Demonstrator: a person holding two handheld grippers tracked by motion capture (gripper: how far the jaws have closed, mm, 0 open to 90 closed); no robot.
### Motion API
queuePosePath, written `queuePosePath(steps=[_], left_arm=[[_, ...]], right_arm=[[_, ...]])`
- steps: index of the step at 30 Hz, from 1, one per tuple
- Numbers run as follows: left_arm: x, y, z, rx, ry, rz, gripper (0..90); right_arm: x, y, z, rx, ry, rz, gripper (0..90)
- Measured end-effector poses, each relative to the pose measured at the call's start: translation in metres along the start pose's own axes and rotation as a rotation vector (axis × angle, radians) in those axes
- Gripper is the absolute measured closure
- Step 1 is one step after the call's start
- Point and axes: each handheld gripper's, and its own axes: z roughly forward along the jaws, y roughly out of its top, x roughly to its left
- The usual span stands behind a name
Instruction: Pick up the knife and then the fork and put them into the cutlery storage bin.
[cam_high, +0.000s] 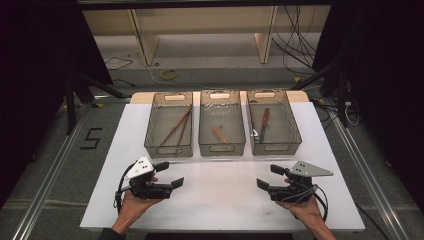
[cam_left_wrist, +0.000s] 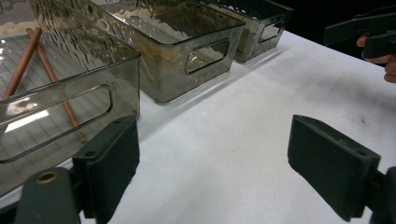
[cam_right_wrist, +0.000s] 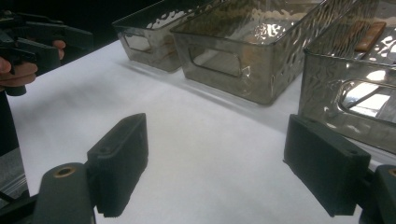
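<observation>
Three smoky clear bins stand in a row at the far half of the white table (cam_high: 220, 195). The left bin (cam_high: 169, 125) holds brown chopsticks (cam_high: 177, 126), seen close up as chopsticks (cam_left_wrist: 51, 74) in the left gripper view. The middle bin (cam_high: 221, 122) holds a short wooden piece (cam_high: 220, 134). The right bin (cam_high: 273, 122) holds a brown-handled utensil (cam_high: 263, 122). My left gripper (cam_high: 170, 175) hovers open near the table's front left, nothing between its jaws. My right gripper (cam_high: 271, 177) is open at the front right, also holding nothing. Both point inward toward each other.
Metal rails (cam_high: 45, 175) run along both sides of the table. Behind it are shelf legs (cam_high: 145, 42), floor cables (cam_high: 295, 45) and a roll of tape (cam_high: 168, 74). A marking "5" (cam_high: 91, 138) sits on the floor at left. White surface lies between the grippers and the bins.
</observation>
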Motion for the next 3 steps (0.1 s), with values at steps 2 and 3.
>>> queuePosePath(steps=[2,3], left_arm=[[0.0001,0.0000,0.0000,0.000,0.000,0.000,16.1],[0.0002,0.0000,0.0001,0.001,0.001,0.000,16.1]], right_arm=[[-0.0009,0.0000,-0.0002,-0.001,-0.004,0.002,22.7],[-0.0018,0.0001,-0.0005,-0.001,-0.006,0.003,22.7]])
